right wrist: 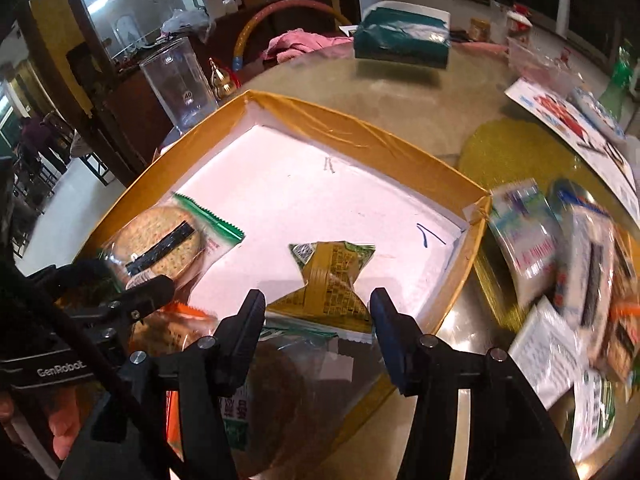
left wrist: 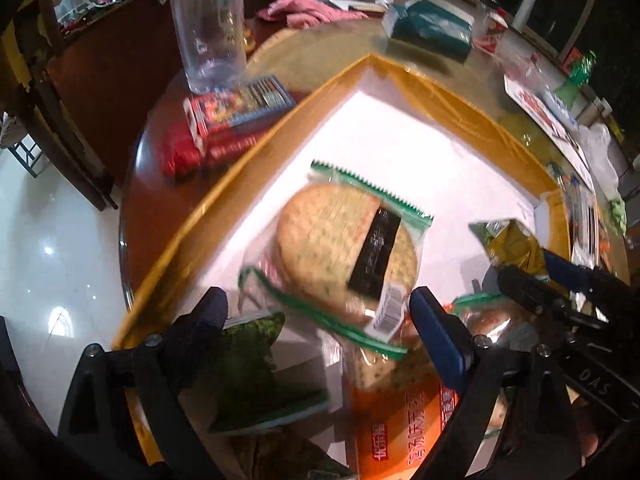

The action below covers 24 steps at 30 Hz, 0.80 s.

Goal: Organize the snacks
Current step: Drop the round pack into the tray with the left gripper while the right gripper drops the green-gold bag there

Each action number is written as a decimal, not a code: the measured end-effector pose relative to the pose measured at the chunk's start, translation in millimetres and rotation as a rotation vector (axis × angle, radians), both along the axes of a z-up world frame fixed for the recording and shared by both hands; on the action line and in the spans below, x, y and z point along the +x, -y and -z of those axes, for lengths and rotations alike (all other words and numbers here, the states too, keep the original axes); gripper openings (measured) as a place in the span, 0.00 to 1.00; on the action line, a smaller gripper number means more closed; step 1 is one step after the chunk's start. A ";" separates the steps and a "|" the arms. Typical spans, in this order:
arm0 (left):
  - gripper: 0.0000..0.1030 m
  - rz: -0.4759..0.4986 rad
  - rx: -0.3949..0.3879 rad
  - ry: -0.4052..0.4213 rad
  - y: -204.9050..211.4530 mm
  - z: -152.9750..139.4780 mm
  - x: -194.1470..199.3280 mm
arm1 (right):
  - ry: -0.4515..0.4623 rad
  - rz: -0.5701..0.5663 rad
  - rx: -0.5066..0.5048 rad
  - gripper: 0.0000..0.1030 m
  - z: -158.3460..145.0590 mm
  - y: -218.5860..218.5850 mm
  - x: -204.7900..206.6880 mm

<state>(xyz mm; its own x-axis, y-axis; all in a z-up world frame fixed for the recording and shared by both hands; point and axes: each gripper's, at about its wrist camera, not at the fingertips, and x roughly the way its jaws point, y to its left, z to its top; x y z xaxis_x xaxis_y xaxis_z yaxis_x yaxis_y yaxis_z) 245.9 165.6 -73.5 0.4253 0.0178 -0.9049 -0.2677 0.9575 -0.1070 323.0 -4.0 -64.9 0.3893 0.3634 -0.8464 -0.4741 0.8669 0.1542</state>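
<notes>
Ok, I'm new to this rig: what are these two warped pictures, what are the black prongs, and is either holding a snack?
Each picture comes from a fisheye camera on a hand-held gripper; the prongs are its two fingers. The left gripper stands open over a round cracker pack in the yellow-rimmed tray. The right gripper is open around a yellow-green snack packet, apparently not clamping it. More snacks lie on the table beside the tray. Neither gripper holds anything.

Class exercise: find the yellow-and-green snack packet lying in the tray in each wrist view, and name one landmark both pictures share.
Left wrist view: yellow-and-green packet at the right, partly behind the other hand-held gripper.
Right wrist view: same packet low centre, on the tray's white floor.
Shared landmark: round cracker pack.
</notes>
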 end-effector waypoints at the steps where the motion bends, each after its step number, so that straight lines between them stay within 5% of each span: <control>1: 0.90 0.004 0.012 0.001 4.3 2.1 -3.0 | 0.004 -0.004 0.000 0.53 -0.4 2.2 -2.4; 8: 0.91 -0.026 0.080 0.206 28.3 -36.2 -47.4 | 0.021 -0.026 0.255 0.53 -28.8 44.7 -34.4; 12: 0.91 -0.041 0.205 0.167 38.8 -29.9 -50.8 | 0.029 -0.019 0.372 0.65 -36.1 81.4 -70.5; 16: 0.91 -0.047 0.109 0.272 50.9 -43.7 -78.8 | 0.027 0.035 0.383 0.65 -26.2 118.2 -95.2; 24: 0.91 0.044 0.054 0.420 116.3 -76.5 -131.8 | -0.021 0.247 0.339 0.65 7.7 201.9 -122.2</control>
